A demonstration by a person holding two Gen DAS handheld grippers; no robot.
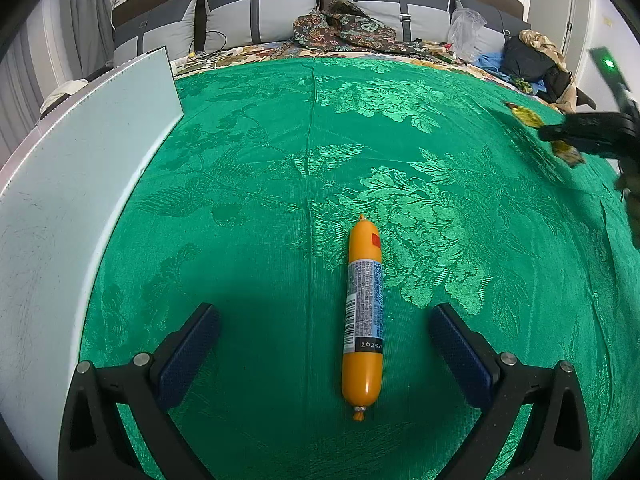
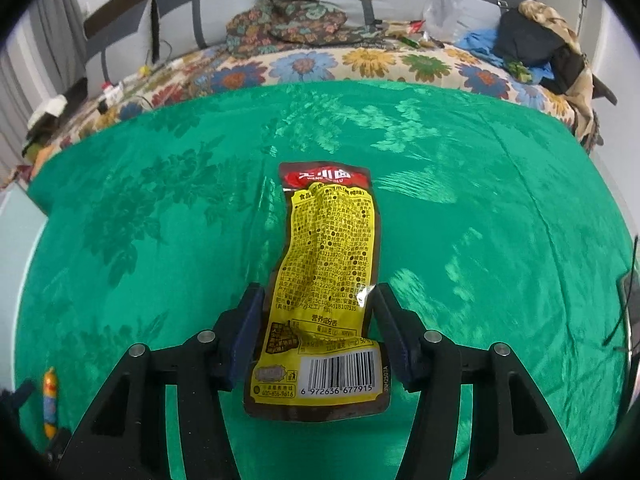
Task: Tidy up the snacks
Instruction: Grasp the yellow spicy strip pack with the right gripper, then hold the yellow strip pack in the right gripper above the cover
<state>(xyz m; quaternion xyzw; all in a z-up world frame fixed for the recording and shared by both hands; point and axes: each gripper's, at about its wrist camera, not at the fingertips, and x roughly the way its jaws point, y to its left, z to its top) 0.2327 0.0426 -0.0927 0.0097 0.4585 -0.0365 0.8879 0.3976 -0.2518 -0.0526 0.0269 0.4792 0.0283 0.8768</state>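
An orange sausage stick with a blue-grey label lies lengthwise on the green cloth, between the fingers of my left gripper. That gripper is open and its pads stay clear of the sausage on both sides. My right gripper is shut on a yellow and brown snack packet, with both pads pressed against the packet's long edges and its barcode end nearest the camera. In the left wrist view the right gripper shows at the far right with the packet. The sausage shows small at the lower left of the right wrist view.
A white flat panel runs along the left edge of the green cloth. Behind the cloth is a flowered bedspread, grey pillows, a patterned garment, a clear plastic bag and a pile of dark clothes.
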